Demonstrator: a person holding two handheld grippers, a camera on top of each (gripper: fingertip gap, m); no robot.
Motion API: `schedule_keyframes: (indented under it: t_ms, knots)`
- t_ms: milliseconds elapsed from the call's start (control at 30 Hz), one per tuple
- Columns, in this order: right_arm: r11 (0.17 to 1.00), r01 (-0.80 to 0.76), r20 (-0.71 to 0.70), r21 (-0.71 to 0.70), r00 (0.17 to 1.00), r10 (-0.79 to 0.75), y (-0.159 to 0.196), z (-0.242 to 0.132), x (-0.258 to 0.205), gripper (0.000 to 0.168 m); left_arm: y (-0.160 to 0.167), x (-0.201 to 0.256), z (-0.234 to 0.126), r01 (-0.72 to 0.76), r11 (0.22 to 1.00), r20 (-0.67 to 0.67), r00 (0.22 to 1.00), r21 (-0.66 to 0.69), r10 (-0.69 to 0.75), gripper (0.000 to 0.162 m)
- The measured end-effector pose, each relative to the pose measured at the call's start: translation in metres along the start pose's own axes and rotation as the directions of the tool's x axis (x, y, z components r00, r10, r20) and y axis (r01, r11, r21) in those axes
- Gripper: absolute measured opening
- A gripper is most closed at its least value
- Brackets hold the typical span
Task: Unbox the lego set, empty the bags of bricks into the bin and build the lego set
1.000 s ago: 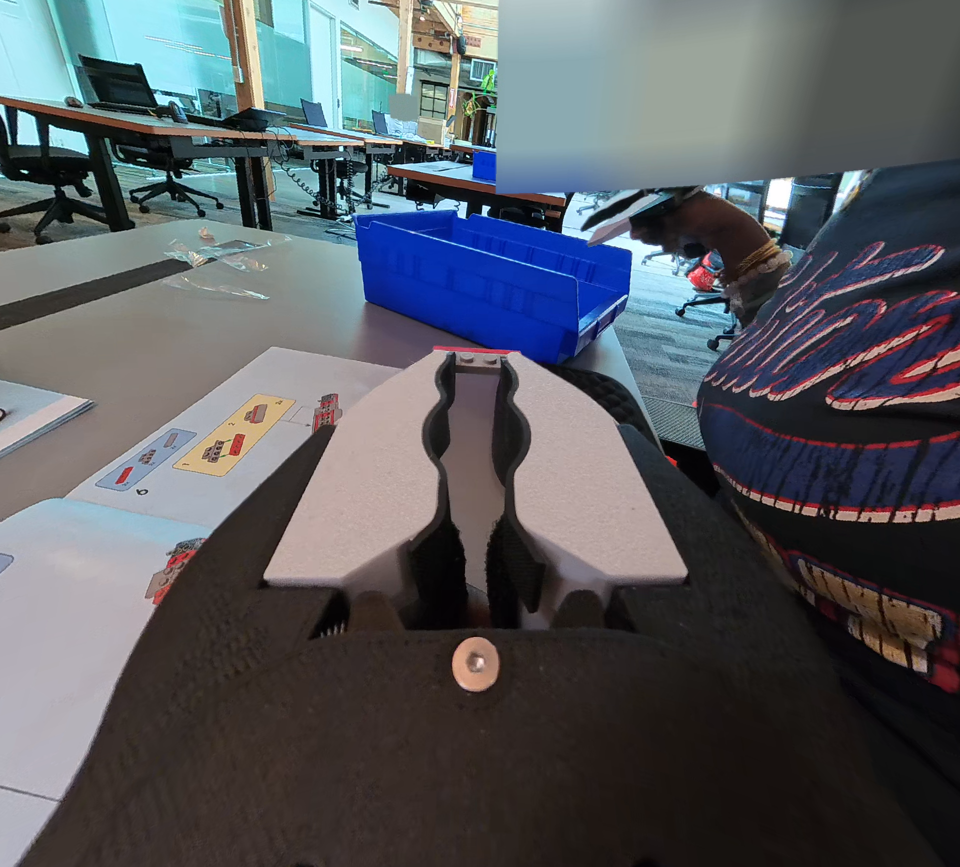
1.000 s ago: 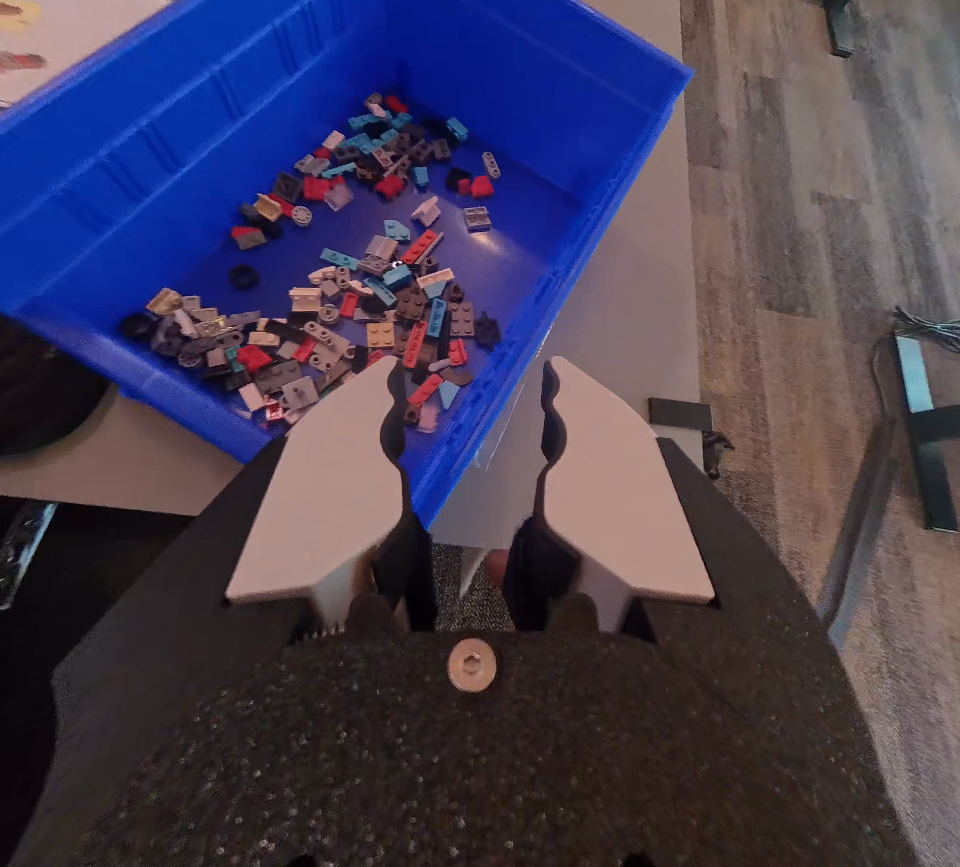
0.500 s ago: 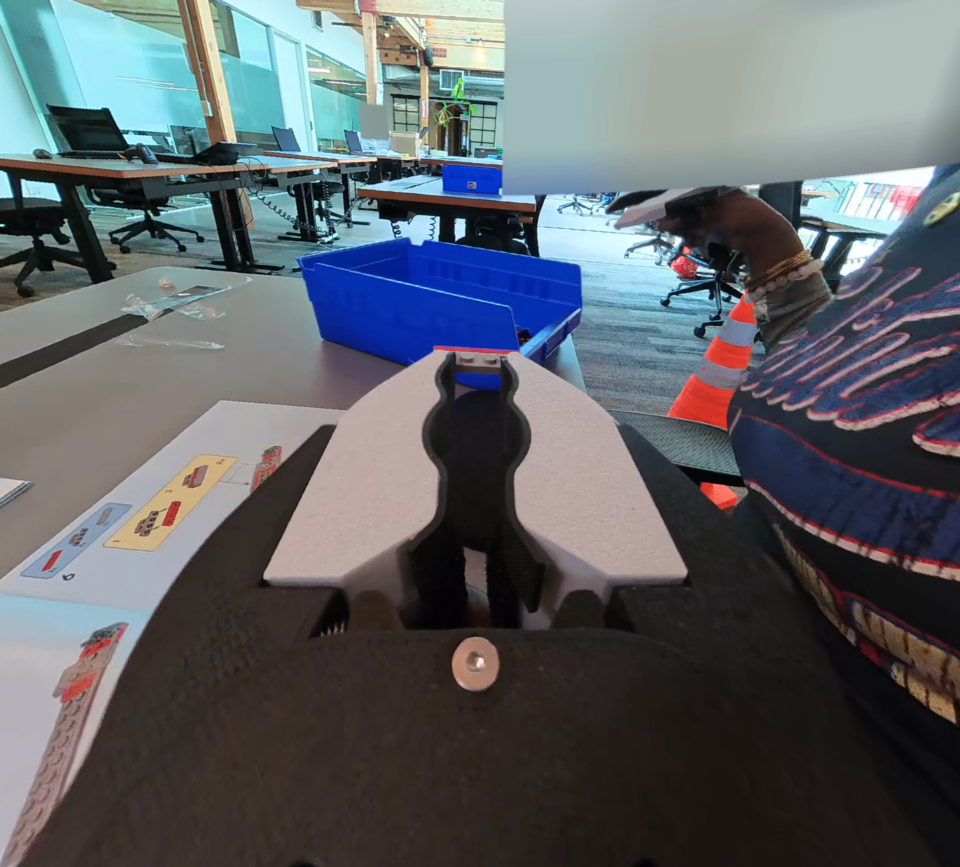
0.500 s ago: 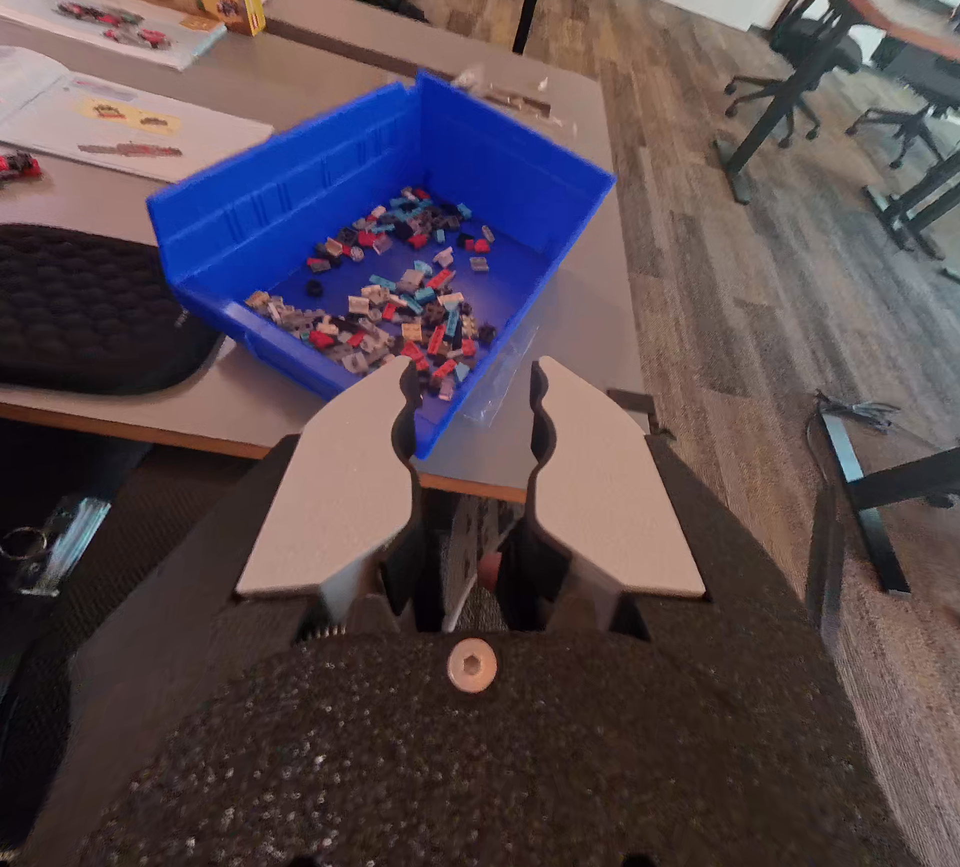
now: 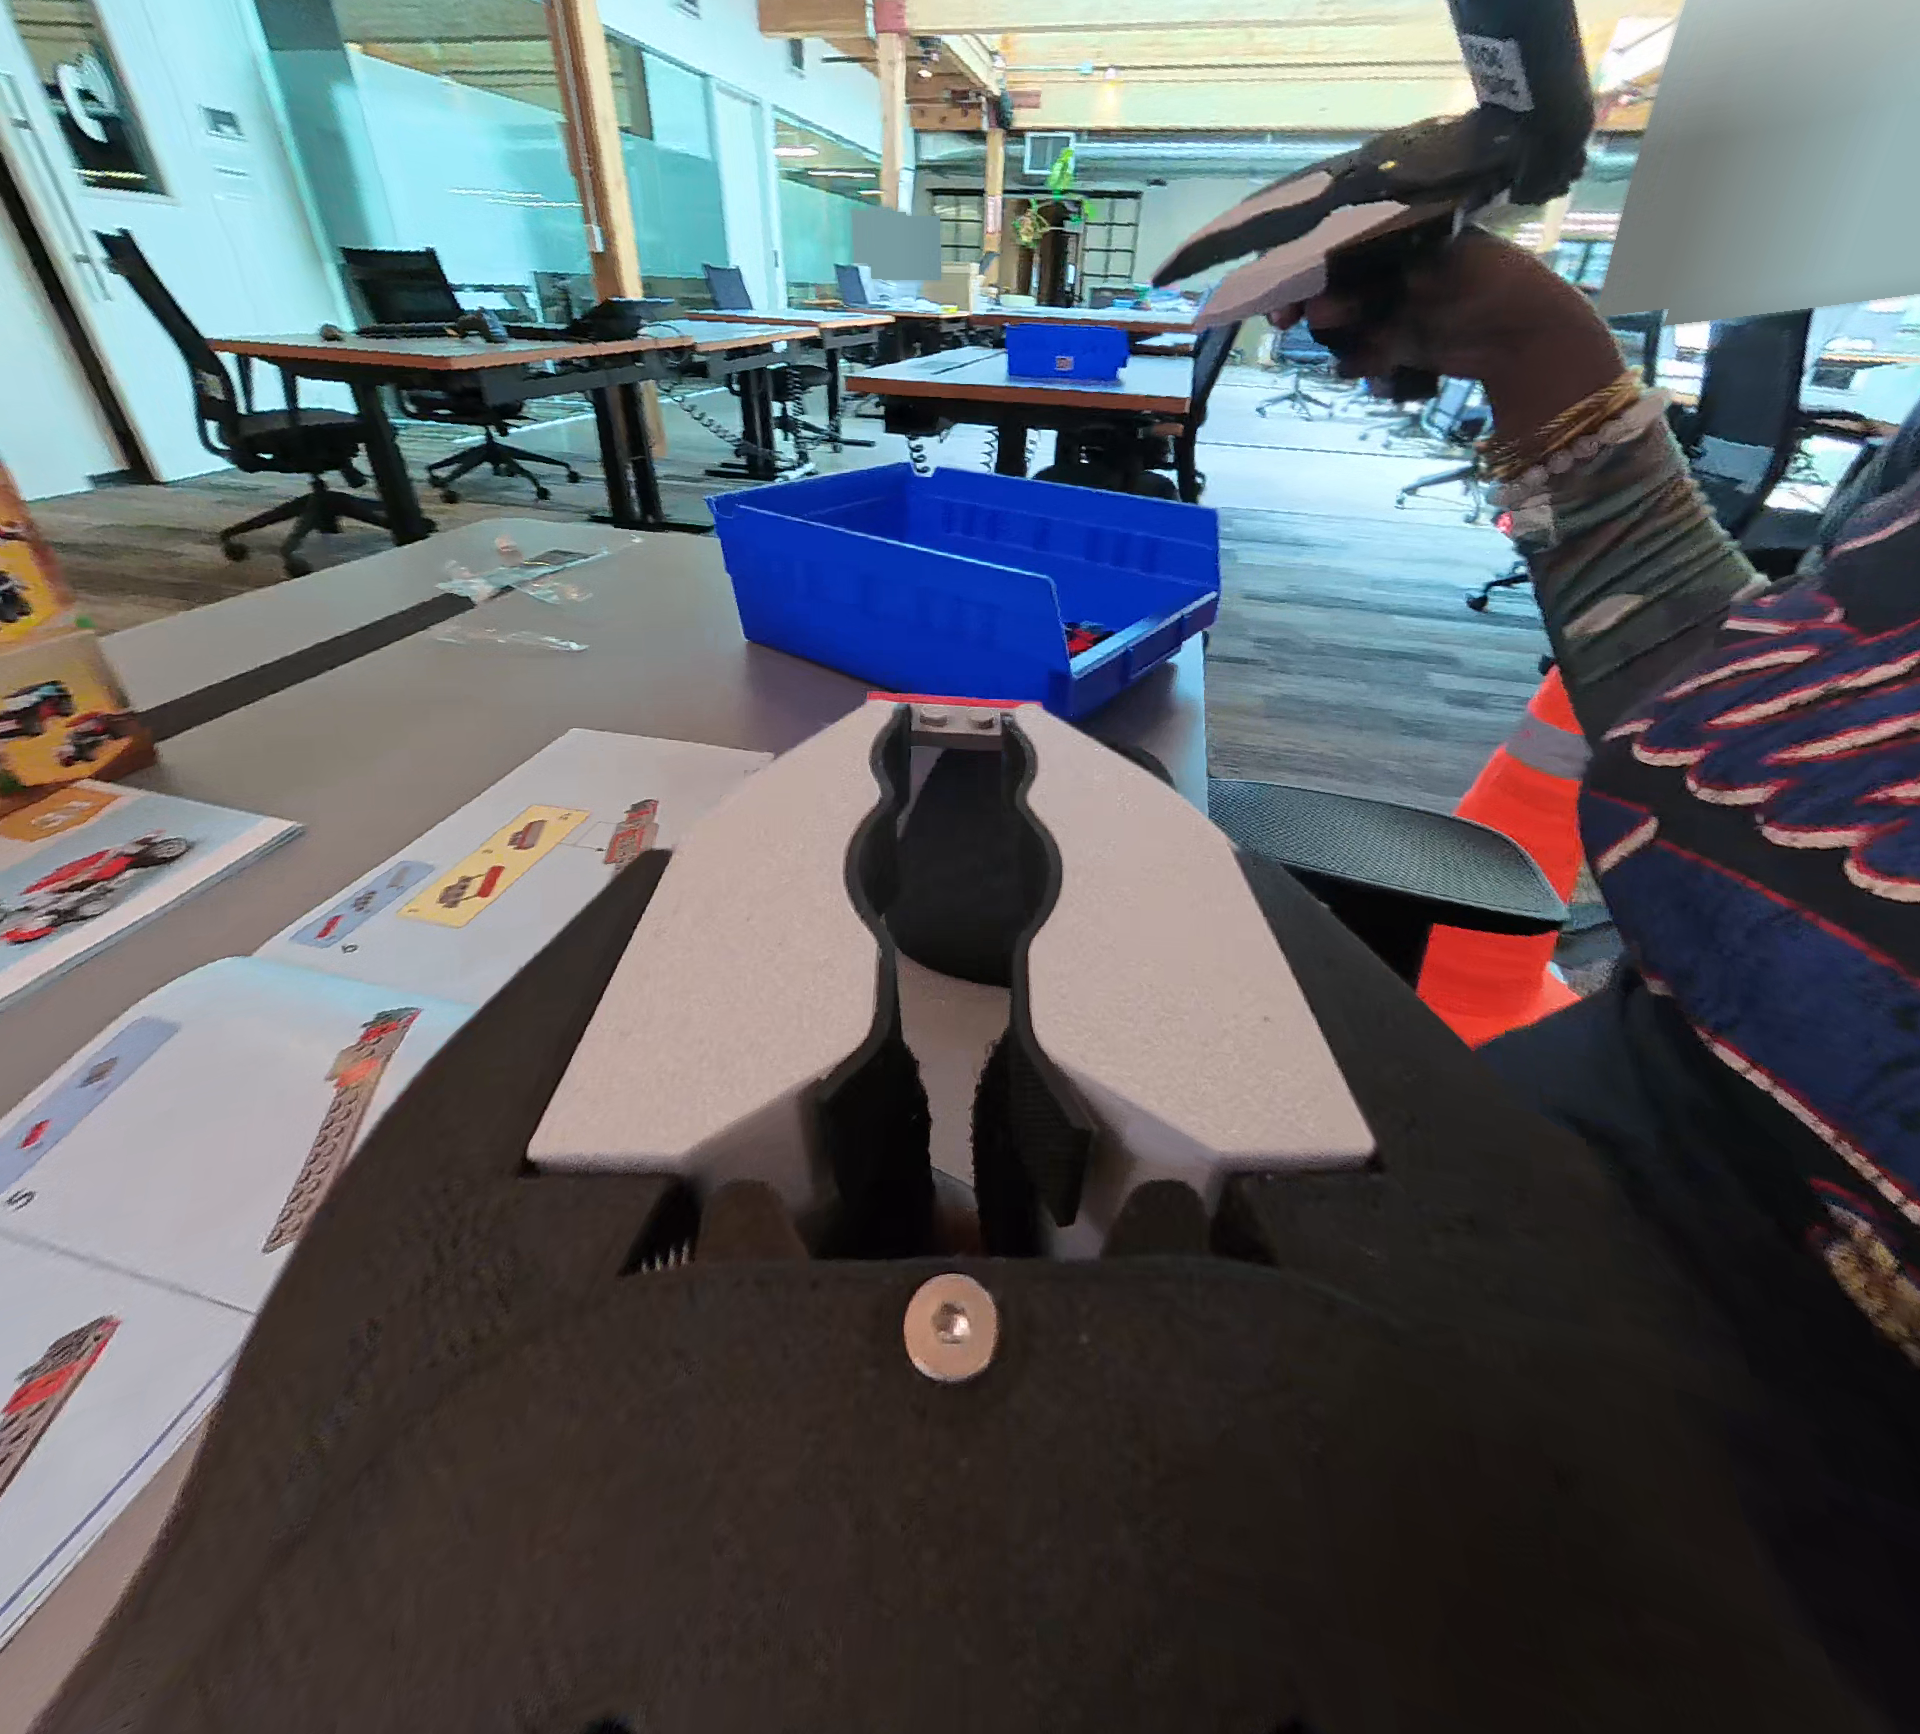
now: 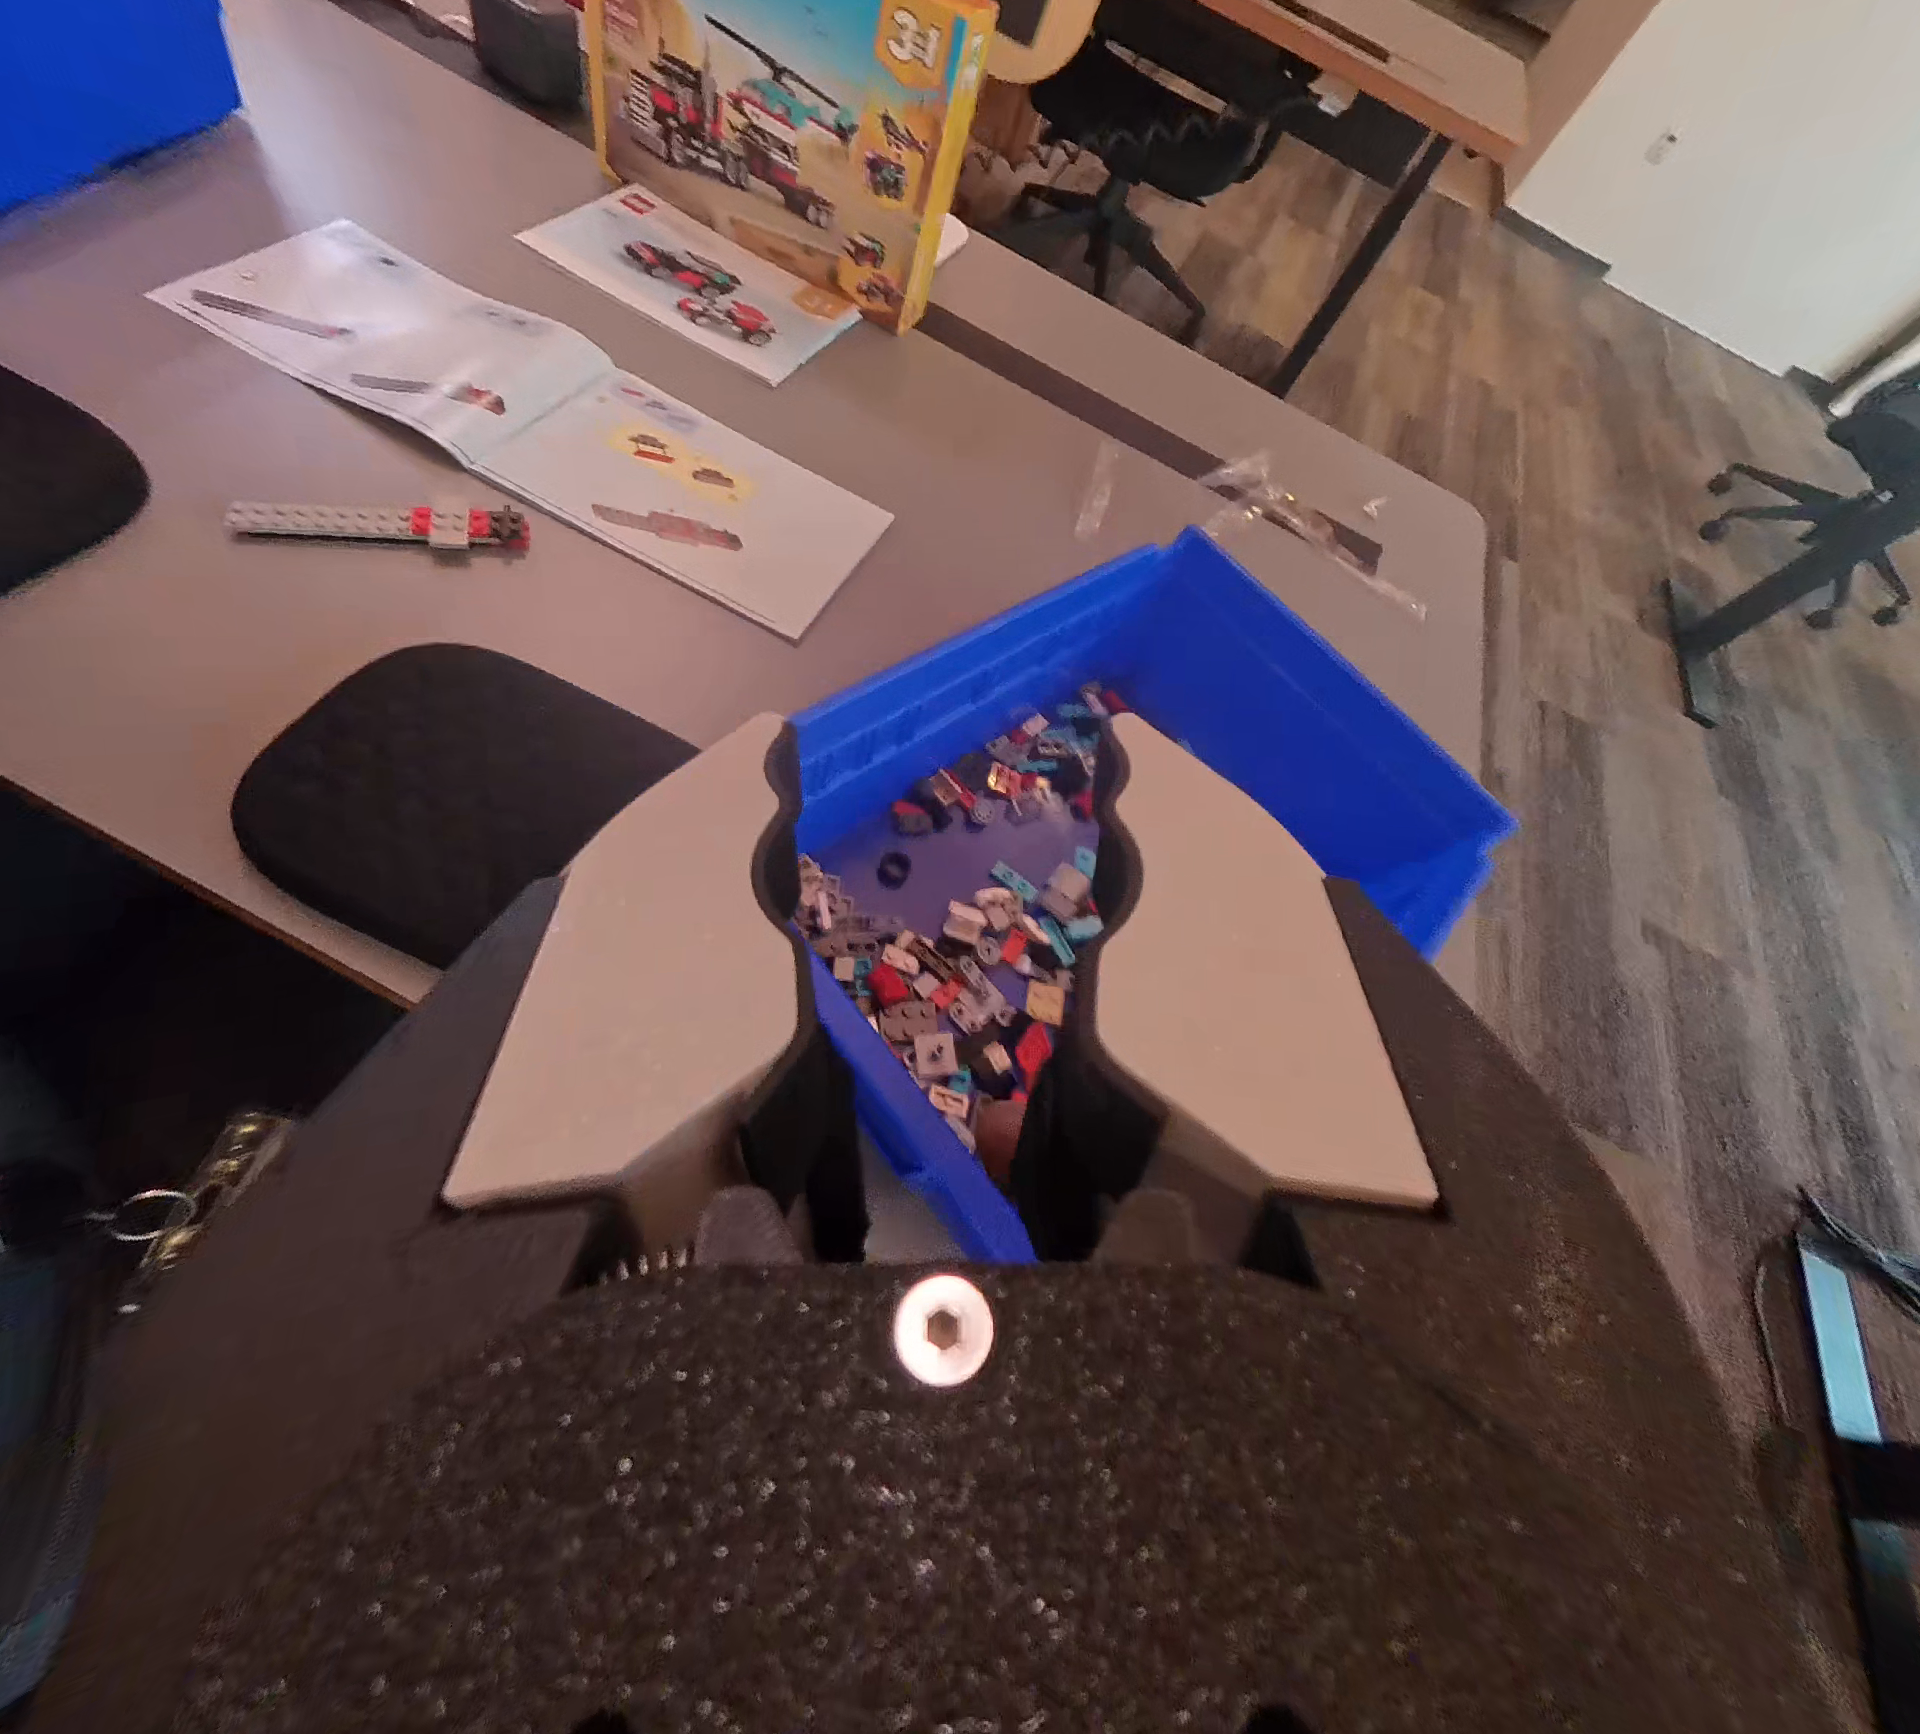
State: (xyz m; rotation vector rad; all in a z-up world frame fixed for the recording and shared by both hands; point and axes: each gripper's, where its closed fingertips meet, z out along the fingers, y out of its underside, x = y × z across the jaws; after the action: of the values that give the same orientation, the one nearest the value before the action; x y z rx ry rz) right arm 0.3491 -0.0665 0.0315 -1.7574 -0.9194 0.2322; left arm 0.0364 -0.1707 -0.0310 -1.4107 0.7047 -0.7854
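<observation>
We are holding a small grey plate (image 5: 957,720), with a sliver of red just behind it, clenched in the tips of the left gripper (image 5: 957,726), which is hovering low over the near edge of the table (image 5: 416,708), just right of the open instruction booklet (image 5: 488,863). The right gripper (image 6: 940,734) is released, its jaws spread and carrying nothing, and we are raising it high above the blue bin (image 6: 1299,697), looking down on the loose bricks (image 6: 956,946) heaped inside. The bin is sitting at the right near corner of the table, close to both edges, with a black pad (image 6: 436,791) just left of it. Farther left, the partly built grey strip (image 6: 374,526) is lying beside the booklet, and the box (image 6: 779,74) is standing at the far side with a second booklet (image 6: 686,282) in front of it. We are judging the build as barely started. The chief risk is the bin: a careless dip for the next brick could nudge it off the corner and scatter everything onto the floor. The grey plate is pinched only by its ends at the very tips, so a twist or a slackened squeeze could flick it away
</observation>
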Motion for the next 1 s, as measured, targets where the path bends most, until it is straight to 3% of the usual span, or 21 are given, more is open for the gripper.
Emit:
schedule_keyframes:
  t_ms: [200,567,800,1000]
  knots:
    - [0.986,-0.126,-0.114,-0.111,0.987,0.113,0.064,-0.045,0.029,0.062,0.000,-0.001,0.005,-0.044,0.998,0.139,0.989,-0.039,0.049,0.016]
    - [0.878,-0.453,-0.260,-0.156,0.876,0.406,0.261,-0.169,0.041,0.063,0.002,0.071,-0.009,-0.030,0.997,0.253,0.966,-0.073,0.048,0.016]
    - [0.840,-0.539,-0.257,-0.059,0.821,0.509,0.312,-0.232,0.058,0.058,-0.007,0.123,-0.001,-0.045,0.998,0.279,0.959,-0.046,0.056,0.016]
    - [0.842,-0.537,-0.300,-0.048,0.812,0.500,0.368,-0.277,0.052,0.055,-0.003,0.151,0.010,-0.041,0.998,0.267,0.962,-0.056,0.054,0.016]
